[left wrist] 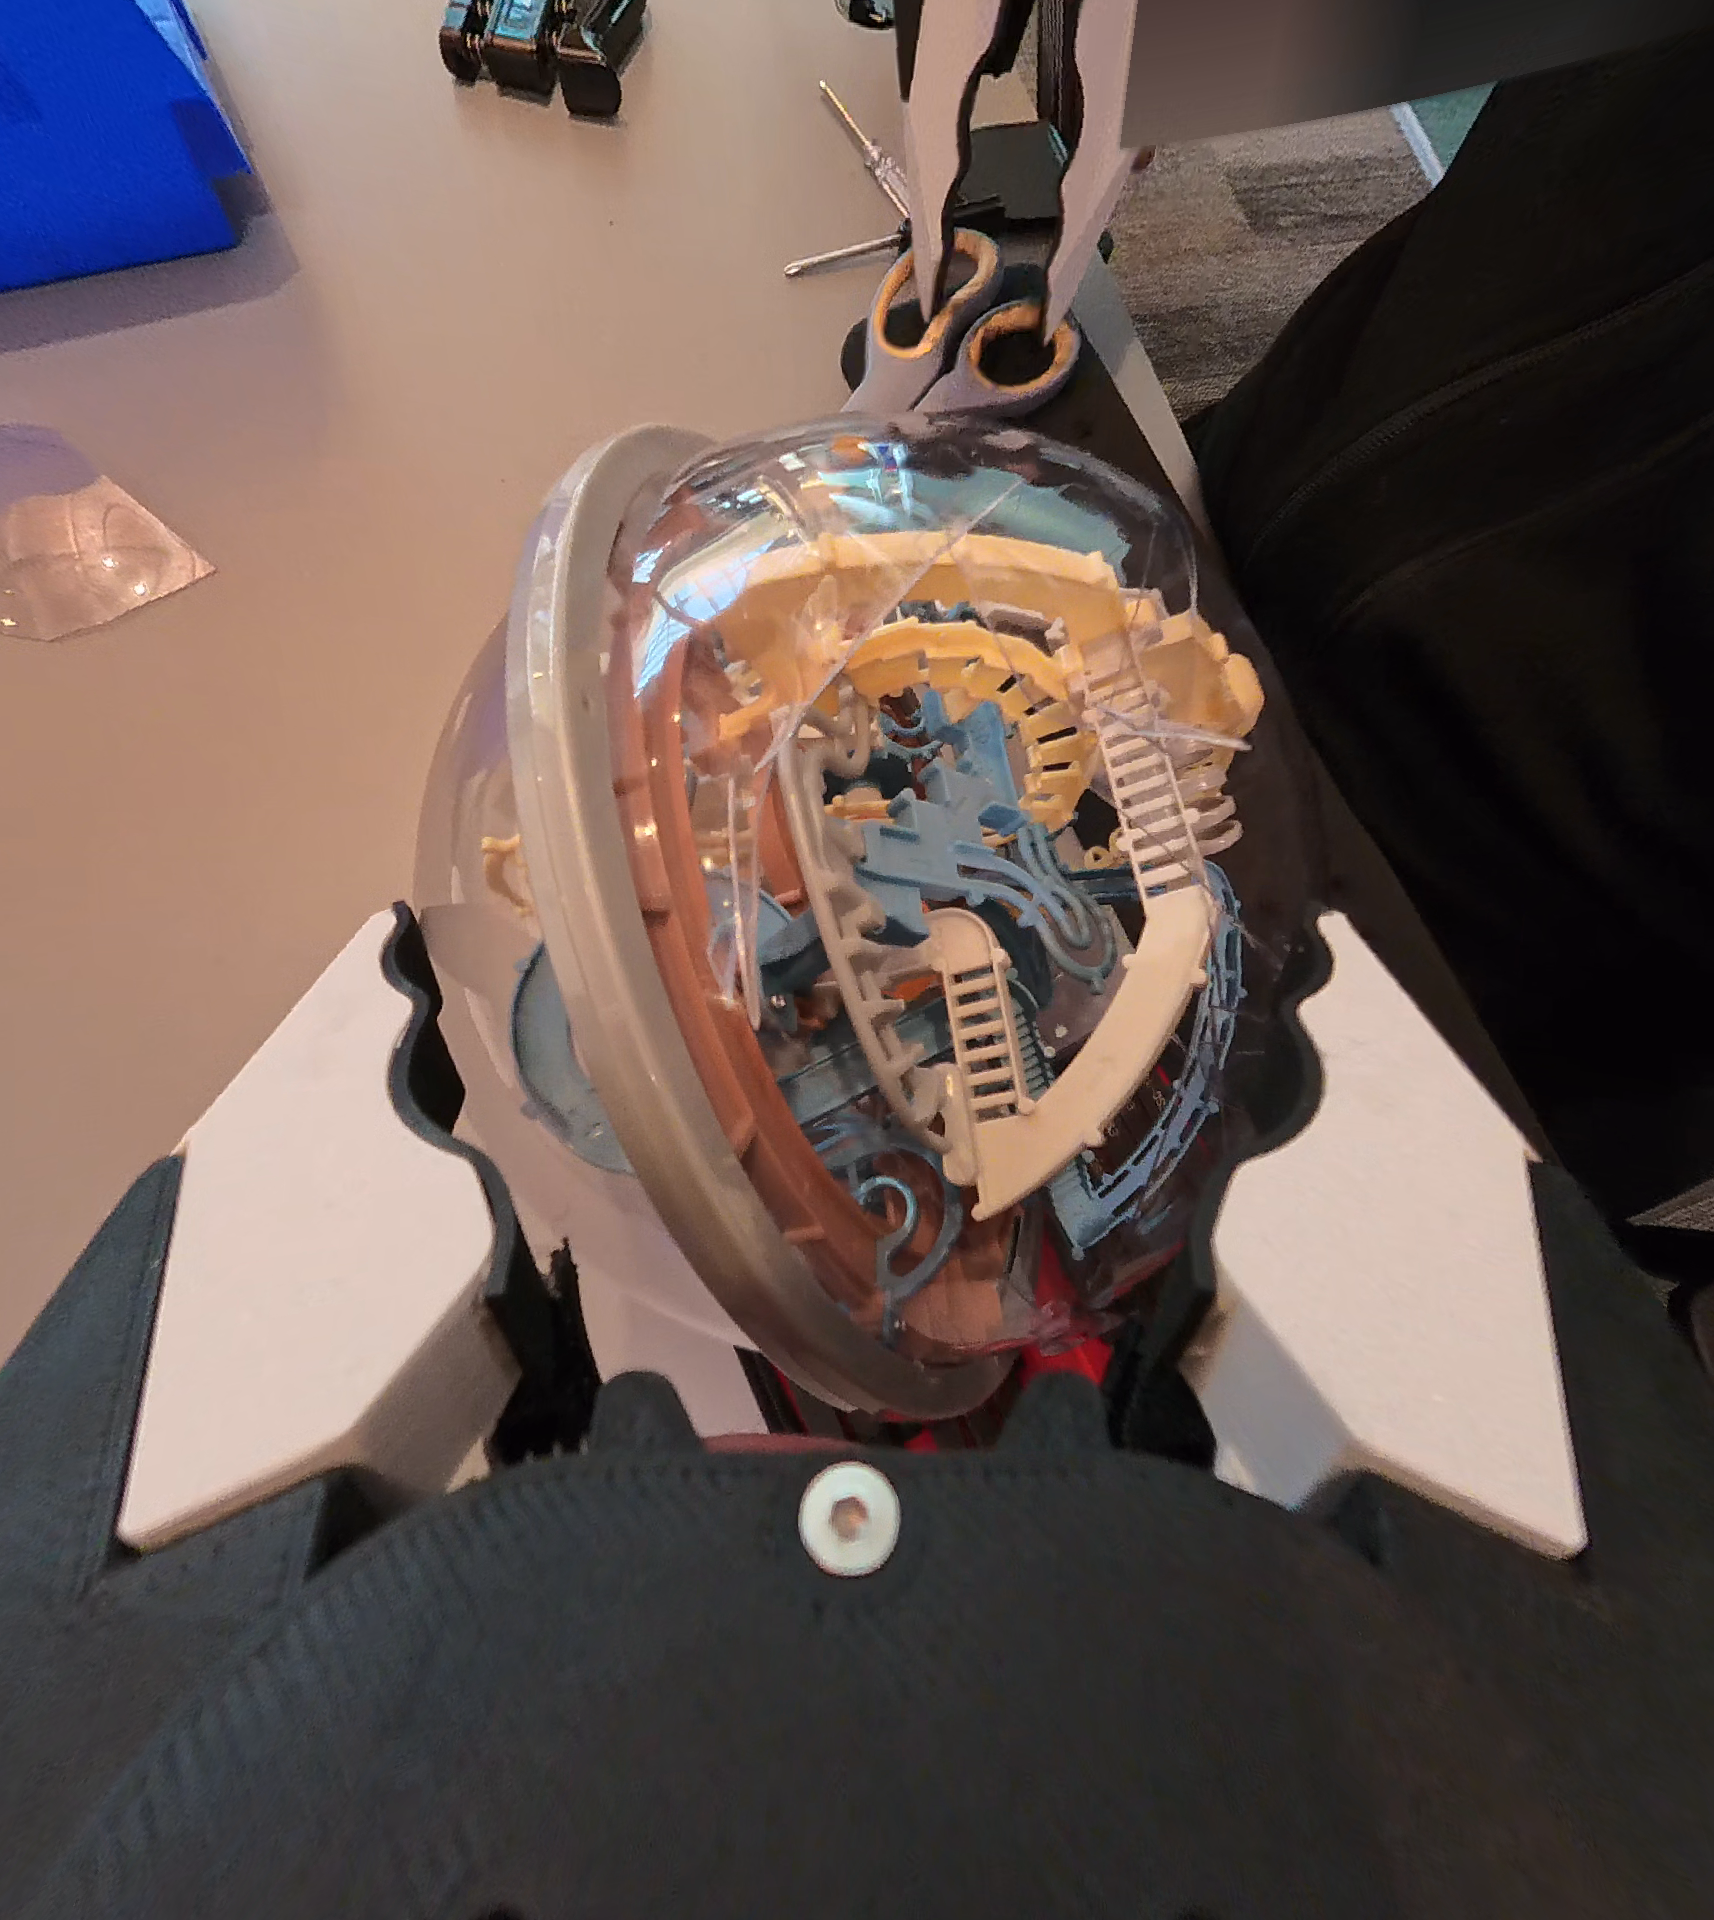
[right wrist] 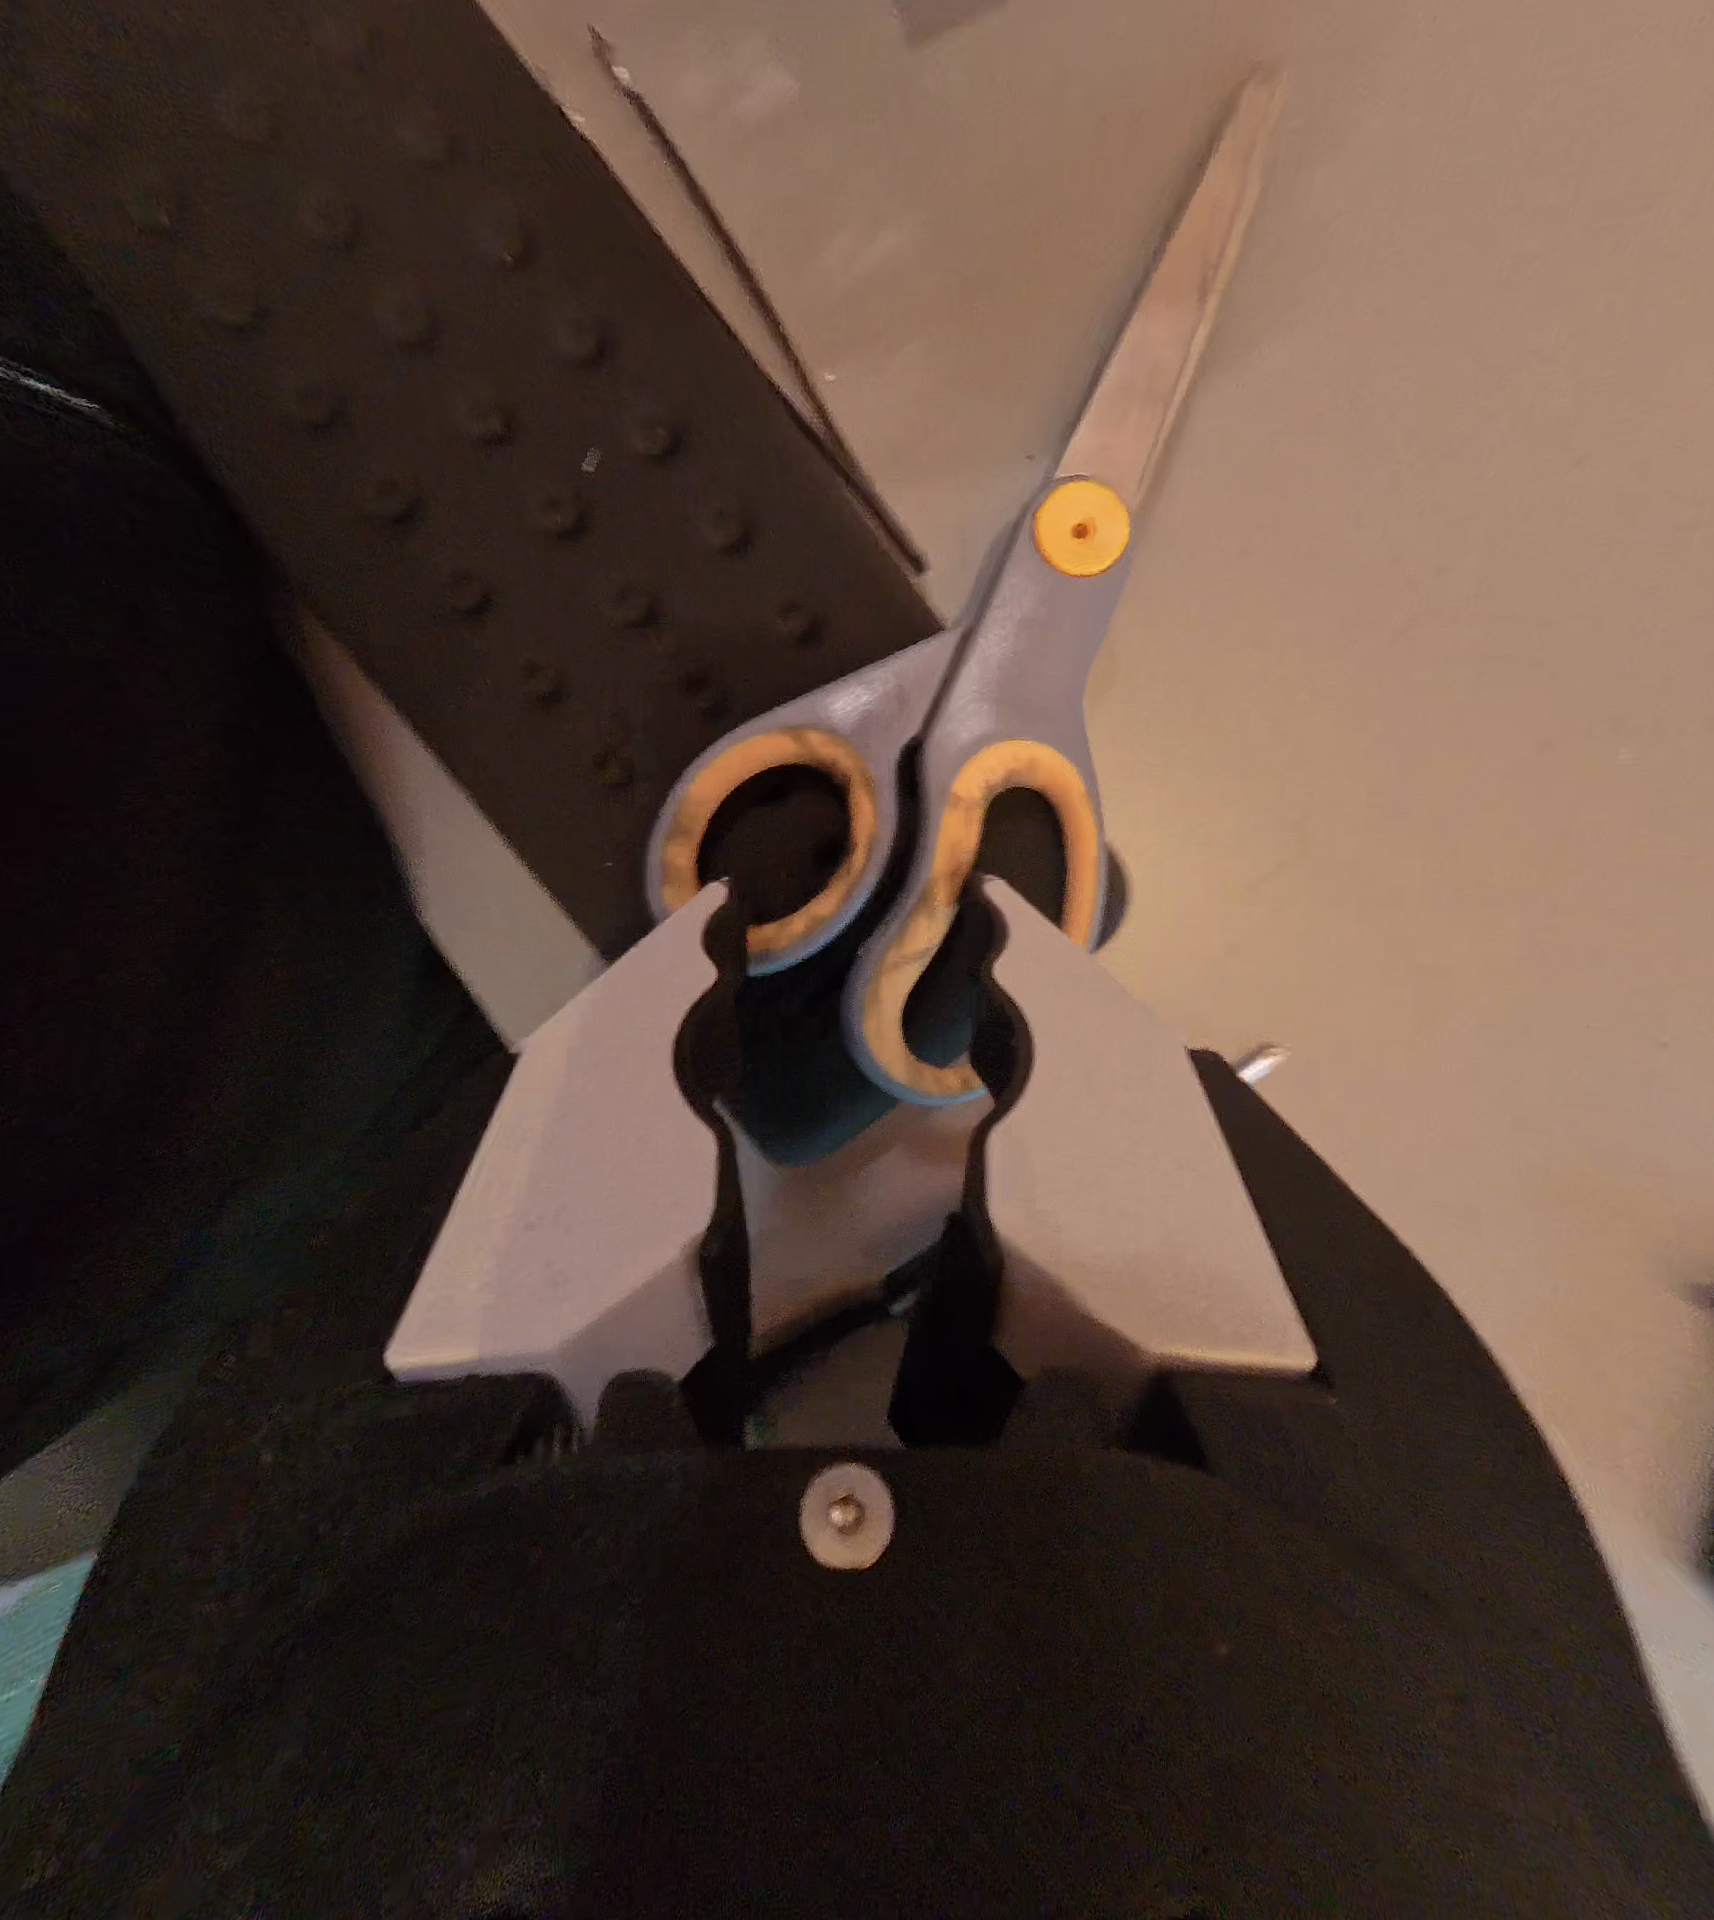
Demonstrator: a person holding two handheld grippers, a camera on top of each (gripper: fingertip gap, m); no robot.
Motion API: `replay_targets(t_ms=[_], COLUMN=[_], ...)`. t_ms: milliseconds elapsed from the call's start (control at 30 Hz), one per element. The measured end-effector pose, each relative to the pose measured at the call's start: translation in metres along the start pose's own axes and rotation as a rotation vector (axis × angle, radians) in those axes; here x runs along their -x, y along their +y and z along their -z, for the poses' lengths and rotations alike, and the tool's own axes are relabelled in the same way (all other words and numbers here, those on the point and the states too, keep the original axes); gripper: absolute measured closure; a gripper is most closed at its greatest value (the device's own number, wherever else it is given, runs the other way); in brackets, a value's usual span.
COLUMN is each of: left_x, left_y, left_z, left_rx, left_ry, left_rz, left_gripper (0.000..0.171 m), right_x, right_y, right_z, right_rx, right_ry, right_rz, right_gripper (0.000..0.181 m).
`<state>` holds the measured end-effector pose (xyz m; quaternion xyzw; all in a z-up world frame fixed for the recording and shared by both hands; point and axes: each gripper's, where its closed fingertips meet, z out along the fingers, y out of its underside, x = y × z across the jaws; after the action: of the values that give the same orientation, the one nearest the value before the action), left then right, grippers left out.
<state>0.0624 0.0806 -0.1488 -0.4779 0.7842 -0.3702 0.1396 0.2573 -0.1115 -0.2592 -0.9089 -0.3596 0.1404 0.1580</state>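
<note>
We note a blue bin (left wrist: 53, 145) far left on the table (left wrist: 396, 343), a clear plastic shard (left wrist: 53, 540), two screwdrivers (left wrist: 863, 135).

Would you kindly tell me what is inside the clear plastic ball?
Inside the clear ball a maze shows: cream, blue and brown tracks and white ladders. Its lowest part is hidden behind the left claw body.
</note>
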Motion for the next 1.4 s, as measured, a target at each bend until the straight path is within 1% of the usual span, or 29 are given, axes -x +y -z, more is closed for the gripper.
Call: replay_targets(t_ms=[33,100,167,233,267,333,367,433,467,533,600,667,800,867,1033,1133,1200,1300,1400], left_x=[-0.001,-0.001,-0.002,-0.002,-0.002,-0.003,-0.004,-0.005,-0.005,-0.006,-0.006,-0.007,-0.009,-0.009,-0.009,-0.010,-0.010,-0.011,-0.011], left_y=[0.000,0.001,0.002,0.003,0.003,0.003,0.003,0.004,0.005,0.007,0.009,0.011,0.014,0.015,0.018,0.019,0.018,0.017,0.019], left_z=[0.000,0.001,0.001,0.002,0.002,0.002,0.002,0.002,0.003,0.005,0.006,0.008,0.010,0.011,0.014,0.014,0.014,0.013,0.014], left_rx=[0.004,0.011,0.013,0.017,0.017,0.017,0.018,0.014,0.013,0.012,0.010,0.010,-0.008,-0.022,-0.042,-0.039,-0.036,-0.024,-0.009], left_ry=[-0.002,-0.006,-0.009,-0.013,-0.014,-0.015,-0.018,-0.023,-0.026,-0.030,-0.032,-0.038,-0.045,-0.046,-0.044,-0.044,-0.043,-0.045,-0.050], left_rz=[-0.003,-0.007,-0.008,-0.005,-0.003,-0.010,-0.011,-0.014,-0.016,-0.015,-0.014,-0.016,-0.022,-0.020,-0.022,-0.028,-0.030,-0.036,-0.036], left_gripper=[0.020,0.019,0.019,0.019,0.019,0.019,0.019,0.019,0.019,0.019,0.019,0.019,0.018,0.018,0.018,0.018,0.018,0.018,0.018], right_x=[-0.001,-0.006,-0.009,-0.011,-0.011,-0.009,-0.005,0.013,0.023,0.027,0.021,0.017,0.016,0.012,0.012,0.012,0.019,0.016,0.011], right_y=[0.007,0.017,0.017,0.005,0.001,-0.009,-0.020,-0.052,-0.066,-0.081,-0.083,-0.091,-0.097,-0.096,-0.097,-0.097,-0.100,-0.103,-0.106], right_z=[0.001,0.010,0.026,0.044,0.049,0.049,0.048,0.048,0.045,0.022,-0.006,-0.025,-0.047,-0.056,-0.067,-0.074,-0.077,-0.078,-0.074], right_rx=[0.034,0.090,0.088,0.040,0.038,0.029,-0.009,-0.130,-0.175,-0.182,-0.117,-0.104,-0.052,-0.018,-0.010,0.008,-0.013,-0.026,-0.062], right_ry=[-0.015,0.022,0.048,0.095,0.106,0.098,0.072,0.005,-0.040,-0.090,-0.098,-0.096,-0.137,-0.127,-0.175,-0.165,-0.193,-0.162,-0.093], right_rz=[-0.023,-0.009,0.001,0.025,0.043,0.081,0.101,0.170,0.198,0.230,0.270,0.302,0.333,0.348,0.335,0.344,0.357,0.376,0.415], right_gripper=[0.142,0.134,0.132,0.133,0.133,0.129,0.132,0.146,0.151,0.153,0.152,0.158,0.160,0.162,0.169,0.171,0.179,0.181,0.181])
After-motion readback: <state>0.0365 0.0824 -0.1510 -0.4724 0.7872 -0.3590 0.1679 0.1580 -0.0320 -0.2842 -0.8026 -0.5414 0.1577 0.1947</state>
